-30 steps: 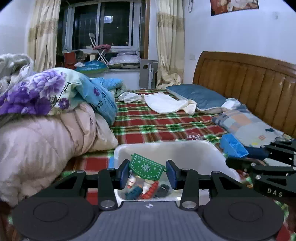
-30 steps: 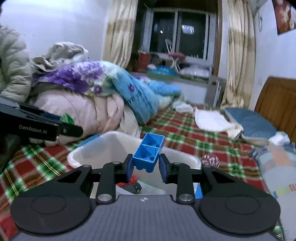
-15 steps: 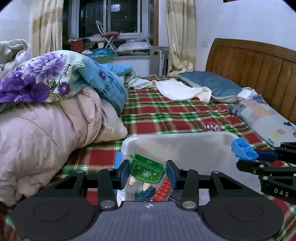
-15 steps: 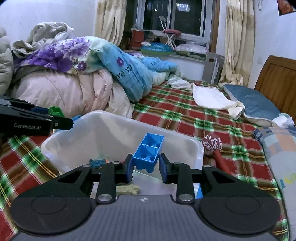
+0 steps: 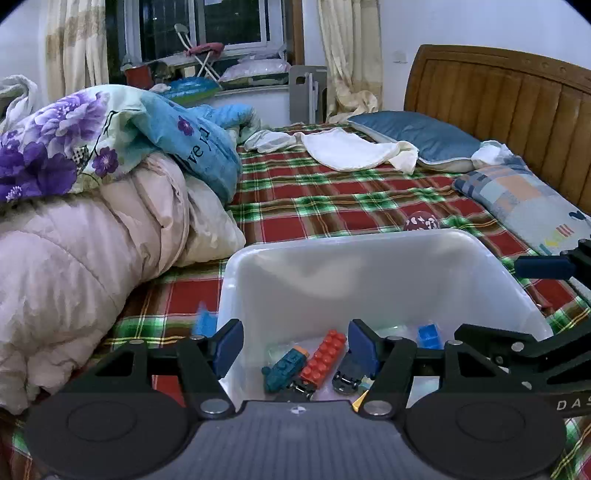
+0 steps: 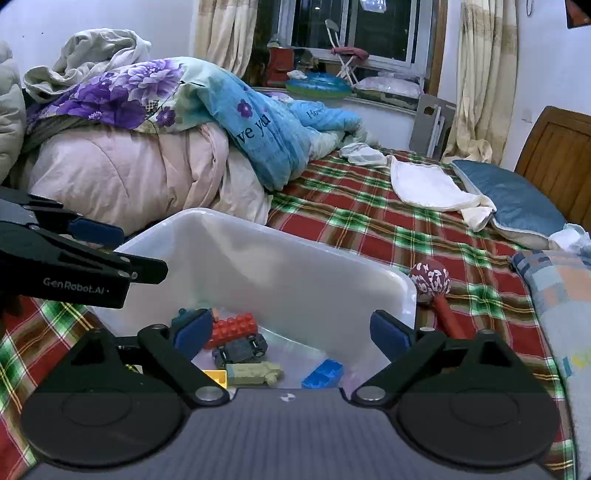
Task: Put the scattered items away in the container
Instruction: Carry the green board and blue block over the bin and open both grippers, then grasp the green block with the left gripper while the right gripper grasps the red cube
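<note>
Plaid-covered bed: both grippers (image 5: 291, 345) (image 6: 291, 332) gape empty above the translucent white plastic bin (image 6: 295, 266) holding bricks; beside it, a red patterned maraca (image 6: 430, 282) remains.

Cool bluish indoor light, fairly dim; window (image 5: 207, 22) far beyond the jaws is dark; heavy fisheye bending, black corners; focus sharp, slight blur near edges.

"GenRobot.AI" marks the left claw (image 6: 122, 254); "DAS" the right claw (image 5: 546, 295)
</note>
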A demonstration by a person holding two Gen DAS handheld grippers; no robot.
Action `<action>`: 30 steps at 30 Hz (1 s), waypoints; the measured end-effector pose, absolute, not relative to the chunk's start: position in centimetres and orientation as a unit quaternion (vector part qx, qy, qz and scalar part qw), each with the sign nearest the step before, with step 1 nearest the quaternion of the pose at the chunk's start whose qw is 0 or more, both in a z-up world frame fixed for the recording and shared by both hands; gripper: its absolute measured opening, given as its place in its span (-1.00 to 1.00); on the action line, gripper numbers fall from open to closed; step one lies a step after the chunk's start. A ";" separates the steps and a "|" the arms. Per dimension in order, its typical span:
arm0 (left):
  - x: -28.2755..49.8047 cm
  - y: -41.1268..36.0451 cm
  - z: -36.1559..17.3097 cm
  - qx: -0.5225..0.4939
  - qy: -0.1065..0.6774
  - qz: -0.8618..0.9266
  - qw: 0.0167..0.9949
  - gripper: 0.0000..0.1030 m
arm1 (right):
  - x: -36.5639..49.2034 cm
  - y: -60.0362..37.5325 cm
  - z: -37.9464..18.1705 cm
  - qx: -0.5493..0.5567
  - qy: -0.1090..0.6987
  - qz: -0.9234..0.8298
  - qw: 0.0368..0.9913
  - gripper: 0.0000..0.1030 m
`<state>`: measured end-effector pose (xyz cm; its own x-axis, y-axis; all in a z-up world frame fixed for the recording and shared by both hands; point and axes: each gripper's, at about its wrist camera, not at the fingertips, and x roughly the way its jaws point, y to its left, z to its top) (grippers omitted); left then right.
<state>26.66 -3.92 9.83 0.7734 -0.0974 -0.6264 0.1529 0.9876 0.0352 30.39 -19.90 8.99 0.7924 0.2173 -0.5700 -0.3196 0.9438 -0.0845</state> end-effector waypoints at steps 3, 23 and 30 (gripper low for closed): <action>26.6 -3.9 9.7 0.045 0.331 -0.066 0.940 0.29 | 30.2 -20.1 8.9 -0.085 0.286 0.139 0.944 0.84; 9.6 -4.4 5.4 0.047 0.268 -0.134 0.953 0.33 | 17.3 -22.8 5.7 -0.121 0.212 0.190 0.951 0.91; 7.4 -6.8 0.0 0.041 0.321 -0.146 0.935 0.33 | 16.9 -24.1 0.7 -0.100 0.266 0.180 0.942 0.91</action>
